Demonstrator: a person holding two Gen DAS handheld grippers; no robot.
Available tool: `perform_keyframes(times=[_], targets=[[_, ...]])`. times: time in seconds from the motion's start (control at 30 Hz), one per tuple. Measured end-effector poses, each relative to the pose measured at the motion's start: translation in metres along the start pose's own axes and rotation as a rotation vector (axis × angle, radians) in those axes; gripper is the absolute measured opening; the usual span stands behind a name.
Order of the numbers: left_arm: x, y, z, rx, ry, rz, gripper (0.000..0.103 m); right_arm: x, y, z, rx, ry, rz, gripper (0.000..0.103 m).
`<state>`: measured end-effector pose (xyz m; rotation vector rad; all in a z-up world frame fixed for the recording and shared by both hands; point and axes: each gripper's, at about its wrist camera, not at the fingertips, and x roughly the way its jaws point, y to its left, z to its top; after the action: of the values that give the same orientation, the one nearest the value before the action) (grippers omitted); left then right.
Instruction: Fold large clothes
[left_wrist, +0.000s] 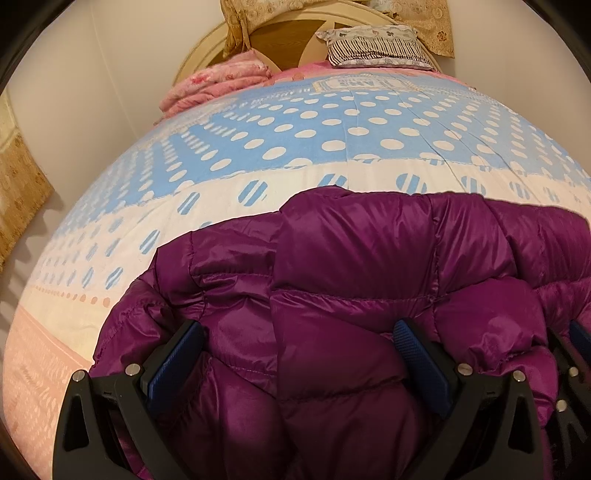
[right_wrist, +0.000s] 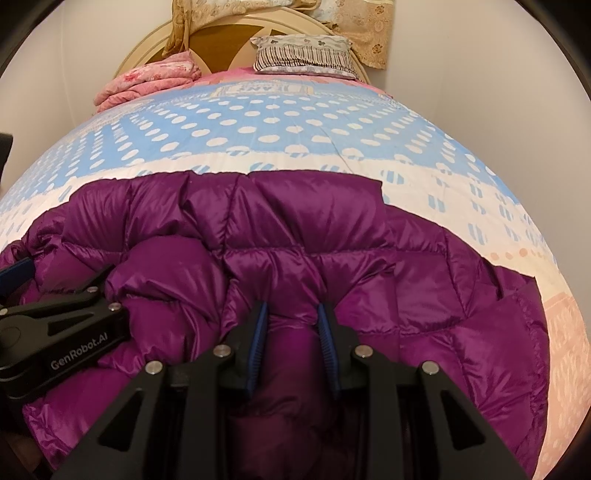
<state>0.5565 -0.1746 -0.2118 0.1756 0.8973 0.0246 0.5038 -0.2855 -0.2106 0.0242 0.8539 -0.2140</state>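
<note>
Purple jacket (left_wrist: 354, 266) — blue-dotted bedsheet (left_wrist: 295, 122).

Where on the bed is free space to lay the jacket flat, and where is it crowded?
Free: the dotted blue cover between the purple jacket and the head end, and the pink strip left of the jacket. Crowded: the head end, with the folded pink quilt and striped pillow, and the near edge, where both tools, left and right, work the jacket.
</note>
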Motion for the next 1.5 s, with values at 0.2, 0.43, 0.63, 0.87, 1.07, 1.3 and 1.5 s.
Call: perform_keyframes(times=[0.2, 0.43, 0.63, 0.87, 1.07, 1.3, 1.5], targets=[[-0.082, 0.047, 0.012, 0.017, -0.149, -0.078, 0.102, -0.041, -0.030, 0.005, 0.002, 0.049, 0.123, 0.071], [-0.152, 0.125, -0.080, 0.031, -0.202, -0.097, 0.102, -0.129, -0.085, -0.067, 0.075, 0.017, 0.156, 0.082], [-0.165, 0.166, -0.183, -0.014, -0.151, -0.030, 0.102, -0.166, -0.109, -0.152, 0.107, 0.063, 0.112, 0.084], [-0.190, 0.181, -0.264, -0.059, -0.120, -0.052, 0.102, -0.196, -0.113, -0.223, 0.132, 0.088, 0.106, 0.084], [-0.200, 0.174, -0.302, -0.038, -0.111, -0.072, 0.102, -0.220, -0.108, -0.259, 0.127, 0.086, 0.109, 0.085], [-0.215, 0.170, -0.331, -0.061, -0.110, -0.127, 0.102, -0.236, -0.100, -0.295, 0.124, 0.126, 0.125, 0.086], [-0.217, 0.172, -0.339, -0.084, -0.065, -0.218, 0.093, -0.234, -0.096, -0.307, 0.130, 0.191, 0.164, 0.074]])
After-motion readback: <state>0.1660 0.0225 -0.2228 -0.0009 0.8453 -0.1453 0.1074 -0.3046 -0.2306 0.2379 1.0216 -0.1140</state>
